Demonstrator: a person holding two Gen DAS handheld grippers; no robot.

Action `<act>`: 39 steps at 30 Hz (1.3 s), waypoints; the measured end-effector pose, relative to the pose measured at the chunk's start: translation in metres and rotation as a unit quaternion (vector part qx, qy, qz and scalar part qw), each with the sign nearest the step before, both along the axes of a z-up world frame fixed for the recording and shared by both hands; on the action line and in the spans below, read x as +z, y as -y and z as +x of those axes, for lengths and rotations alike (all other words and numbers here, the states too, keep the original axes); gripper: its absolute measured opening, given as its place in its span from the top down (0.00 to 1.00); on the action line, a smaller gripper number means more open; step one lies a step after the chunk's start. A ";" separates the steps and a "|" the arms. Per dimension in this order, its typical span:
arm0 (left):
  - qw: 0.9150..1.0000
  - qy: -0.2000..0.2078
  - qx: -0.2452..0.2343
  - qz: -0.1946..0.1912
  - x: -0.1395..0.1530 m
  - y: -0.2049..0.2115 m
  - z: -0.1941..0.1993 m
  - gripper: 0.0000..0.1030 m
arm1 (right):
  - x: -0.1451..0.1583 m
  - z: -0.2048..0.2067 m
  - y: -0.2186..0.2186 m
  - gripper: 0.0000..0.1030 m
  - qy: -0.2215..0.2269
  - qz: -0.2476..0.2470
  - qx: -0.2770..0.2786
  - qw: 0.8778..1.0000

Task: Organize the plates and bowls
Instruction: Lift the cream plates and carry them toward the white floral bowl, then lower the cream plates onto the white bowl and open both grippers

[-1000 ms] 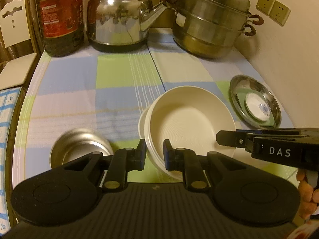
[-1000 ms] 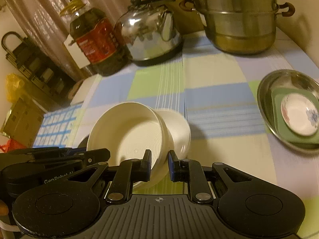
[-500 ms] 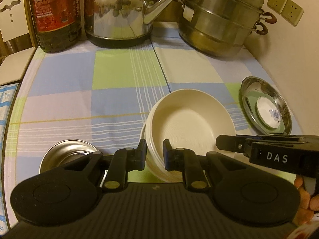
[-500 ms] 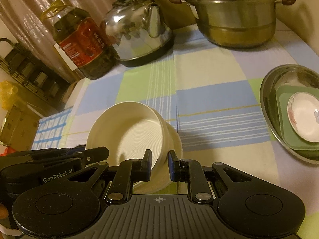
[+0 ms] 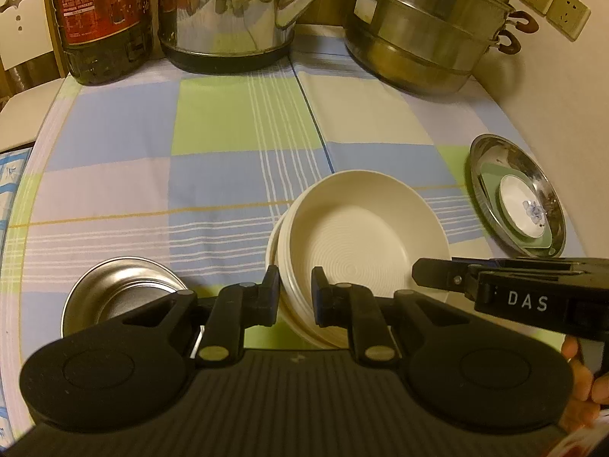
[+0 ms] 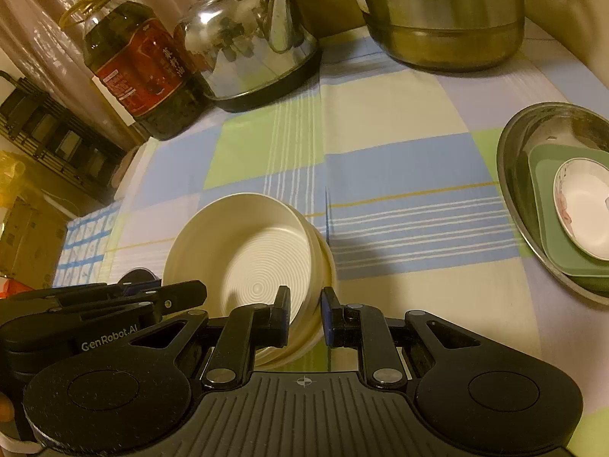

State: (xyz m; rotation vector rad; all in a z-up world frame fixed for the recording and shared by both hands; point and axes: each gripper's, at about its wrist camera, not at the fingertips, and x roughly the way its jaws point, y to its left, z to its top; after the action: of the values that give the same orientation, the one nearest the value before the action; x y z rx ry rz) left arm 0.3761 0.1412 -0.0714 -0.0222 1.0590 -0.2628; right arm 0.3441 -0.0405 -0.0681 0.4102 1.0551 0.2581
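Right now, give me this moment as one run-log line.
left gripper: shut on cream bowl rim | right gripper: shut on opposite rim | bowl: over second cream bowl | steel dish: untouched

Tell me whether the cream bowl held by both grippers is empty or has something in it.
Empty. The cream bowl shows its bare ridged bottom in both views, with nothing inside. It sits nested in a second cream bowl beneath it.

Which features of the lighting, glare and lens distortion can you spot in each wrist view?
Left wrist view: warm yellowish light, bright glare on the kettle, tablecloth stripes bowed by the fisheye. Right wrist view: same amber cast, the cream bowl throws a shadow rightwards onto the cloth, dark vignette in the corners.
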 end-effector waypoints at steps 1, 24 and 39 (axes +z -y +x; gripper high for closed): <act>1.000 -0.001 0.001 0.001 -0.001 0.000 0.000 0.86 | 0.000 0.001 0.000 0.82 -0.001 0.000 0.000 1.000; 0.999 0.023 0.024 -0.004 0.022 -0.005 -0.017 0.77 | 0.017 -0.012 0.006 0.52 0.037 -0.020 -0.017 0.999; 0.997 0.046 0.062 -0.001 0.058 -0.026 -0.102 0.72 | 0.054 -0.084 0.032 0.47 0.079 0.002 -0.013 0.997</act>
State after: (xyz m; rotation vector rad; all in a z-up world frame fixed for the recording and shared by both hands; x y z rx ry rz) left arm 0.2742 0.1676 -0.0134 -0.0775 0.9616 -0.1513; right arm 0.2600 -0.0729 -0.0144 0.4003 0.8938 0.2663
